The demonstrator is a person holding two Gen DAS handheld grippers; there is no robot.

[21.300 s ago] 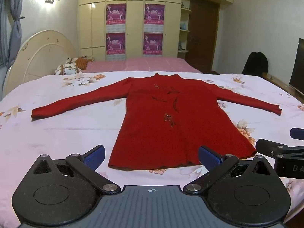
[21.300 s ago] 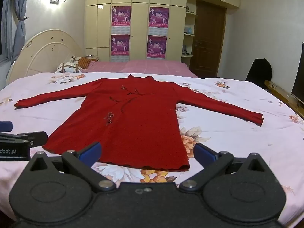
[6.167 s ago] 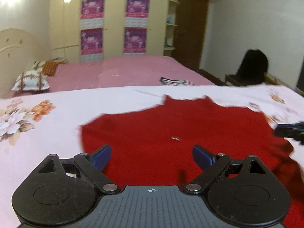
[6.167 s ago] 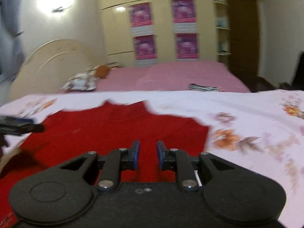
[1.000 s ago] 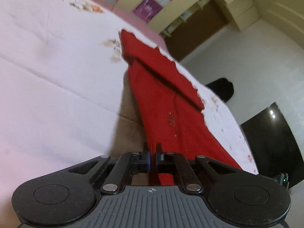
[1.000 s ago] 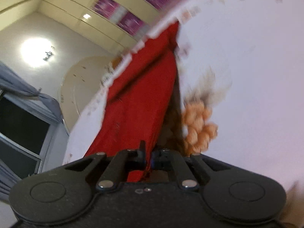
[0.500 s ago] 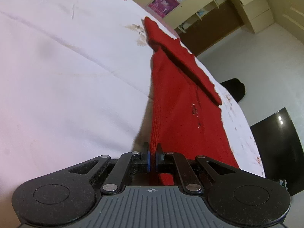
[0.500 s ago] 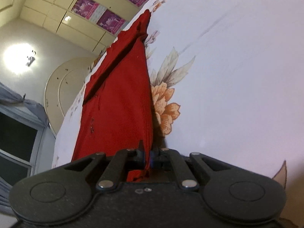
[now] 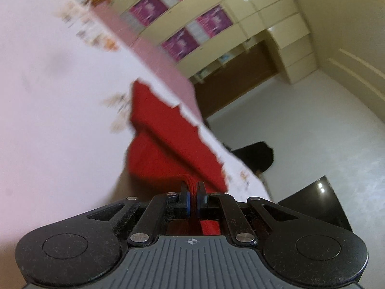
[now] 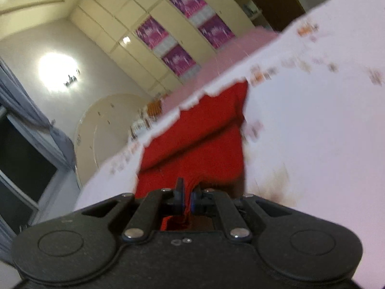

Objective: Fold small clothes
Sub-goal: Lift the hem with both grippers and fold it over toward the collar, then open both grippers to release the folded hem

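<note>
Two beds [image 9: 48, 125], cream wardrobe [image 10: 134, 31], four purple posters [image 10: 149, 33].

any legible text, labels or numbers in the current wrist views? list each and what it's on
None can be read.
Purple posters on the wardrobe doors: some print, too blurred and small to read.
Left tongs body: only a small crosshair mark, no lettering.
Right tongs body: small moulded marks, no lettering.
Red garment and floral bedsheet: no text.

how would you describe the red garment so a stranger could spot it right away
Find the big bed with the white floral sheet. On it lies the red garment, its near edge pinched in both grippers' jaws. It is the only solid red thing there.
</note>
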